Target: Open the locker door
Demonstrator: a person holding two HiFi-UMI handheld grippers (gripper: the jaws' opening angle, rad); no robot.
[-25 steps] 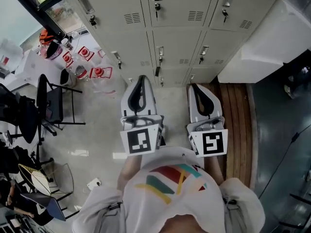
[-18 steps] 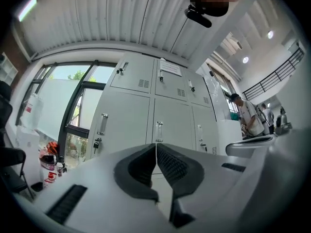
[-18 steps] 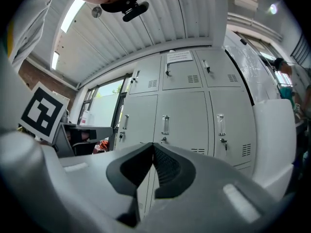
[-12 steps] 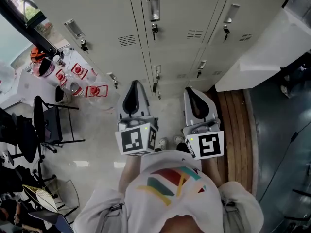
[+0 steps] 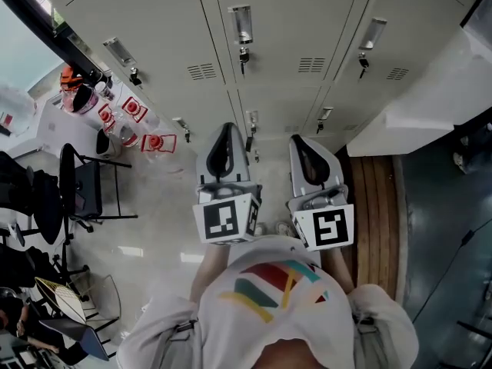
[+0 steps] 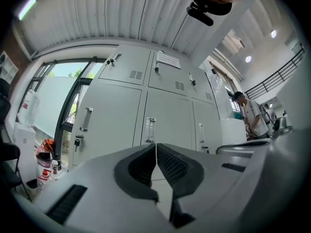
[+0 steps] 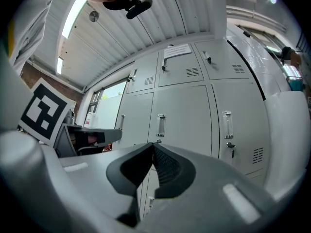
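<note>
Holding both tools level and side by side, we are pointing them at the bank of lockers (image 5: 161,21). The left tool (image 5: 224,127) is showing its jaws pressed together with nothing between them, and the right tool (image 5: 297,139) is closed and empty in the same way. A narrow gap is separating the two.

The locker door (image 5: 292,21) in the middle column is standing shut ahead of both tips and apart from them. Its upright handle (image 5: 241,23) is sitting near the door's left edge, with a key (image 5: 244,54) hanging just under it.

To the right of the right tool, the edge of a white counter (image 5: 430,91) is jutting out from the lockers and narrowing the room on that side. A wooden strip (image 5: 377,206) is running along the floor below it. To the left of the left tool, pale floor (image 5: 161,206) is lying open, with a black chair (image 5: 81,183) well apart.
</note>
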